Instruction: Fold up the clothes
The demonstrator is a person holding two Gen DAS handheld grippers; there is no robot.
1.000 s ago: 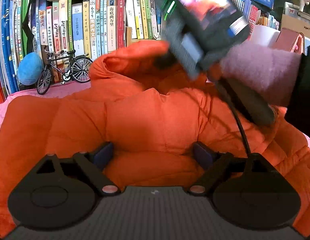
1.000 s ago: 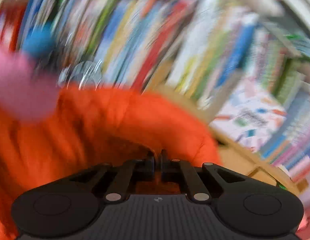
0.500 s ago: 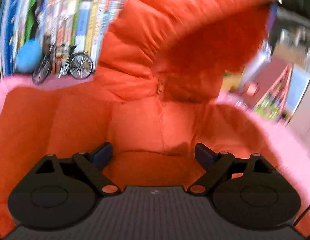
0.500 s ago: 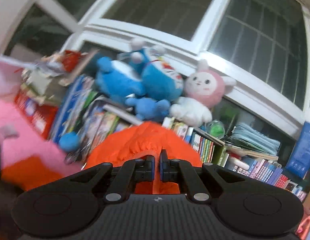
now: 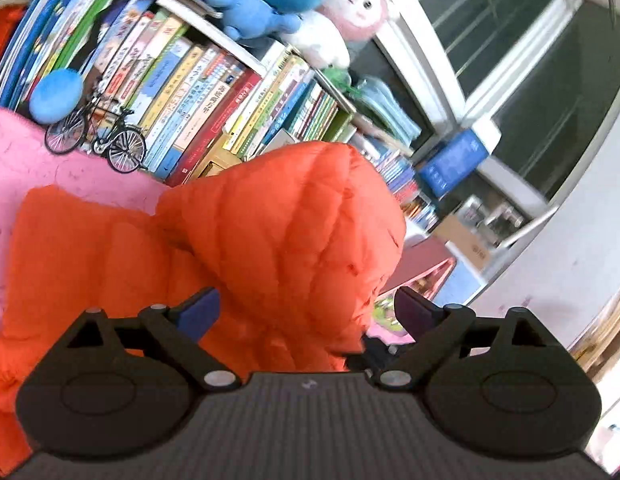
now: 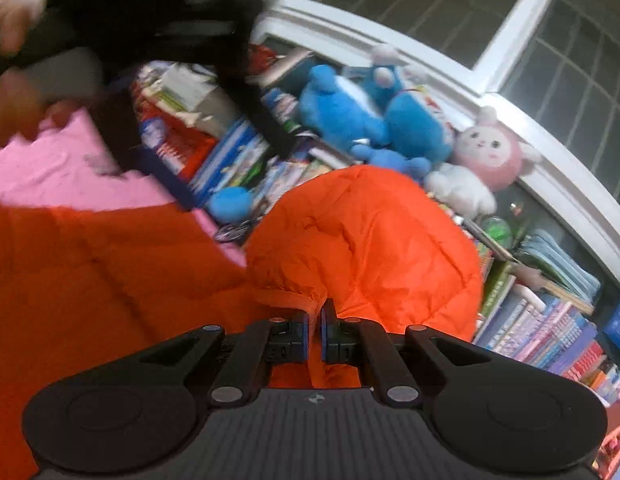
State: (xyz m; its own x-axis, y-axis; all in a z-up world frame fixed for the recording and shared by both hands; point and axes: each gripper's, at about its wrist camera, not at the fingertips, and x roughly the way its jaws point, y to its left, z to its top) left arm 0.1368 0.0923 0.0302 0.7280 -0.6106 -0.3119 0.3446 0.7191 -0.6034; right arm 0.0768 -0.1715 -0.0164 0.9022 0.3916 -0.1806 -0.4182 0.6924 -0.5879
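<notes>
Puffy quilted orange jacket point(image 6: 374, 240) in pinched right tongs point(image 6: 314, 330)

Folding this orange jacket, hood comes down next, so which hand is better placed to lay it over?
Right, probably. The right tool is shut on the hood of the jacket; the left tool is open, gripping nothing.

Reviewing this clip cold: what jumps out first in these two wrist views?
The bright orange puffer jacket fills the middle of both views, its hood lifted off the pink blanket by the right gripper, shut on a pinch of fabric. The left gripper is open beside the hood. Behind, a crowded bookshelf holds blue and pink plush toys on top.
</notes>
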